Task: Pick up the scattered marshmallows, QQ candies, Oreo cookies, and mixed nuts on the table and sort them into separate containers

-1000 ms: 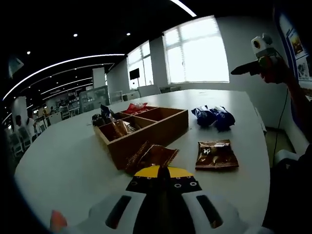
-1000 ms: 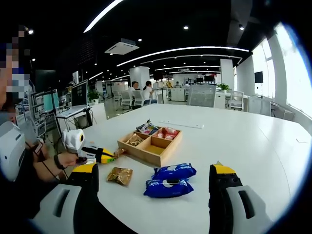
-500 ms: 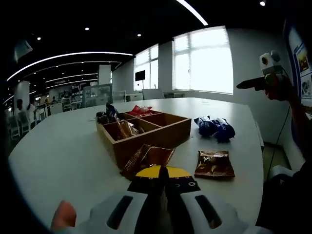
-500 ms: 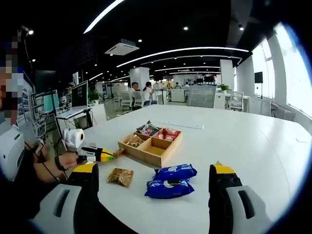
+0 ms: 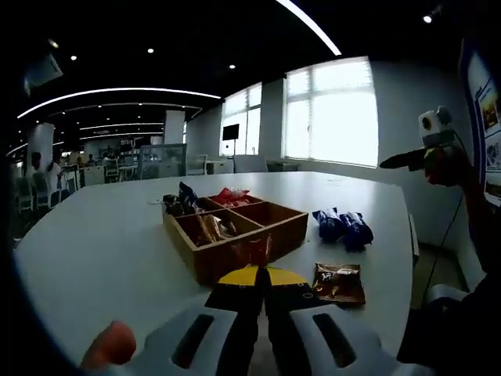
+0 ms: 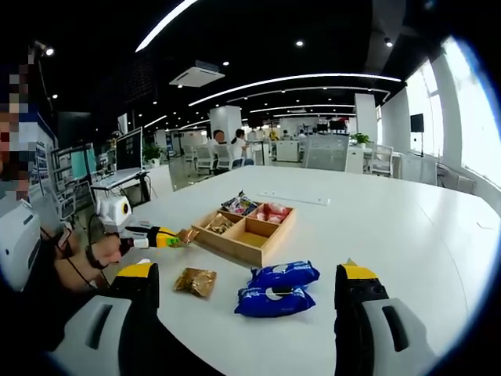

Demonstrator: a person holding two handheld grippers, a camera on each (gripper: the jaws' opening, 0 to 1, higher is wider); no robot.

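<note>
Left claw (image 5: pixel 256 276) grips brown packet (image 5: pixel 252 251) above tray (image 5: pixel 235 227) edge; right claw (image 6: pixel 246 283) open.

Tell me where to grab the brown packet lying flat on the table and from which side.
Take the brown packet by its near crimped edge, coming in low from the open table side. It lies flat and apart from the two blue packets and the wooden tray, so a thin free edge probably suits the right hand-held gripper best.
</note>
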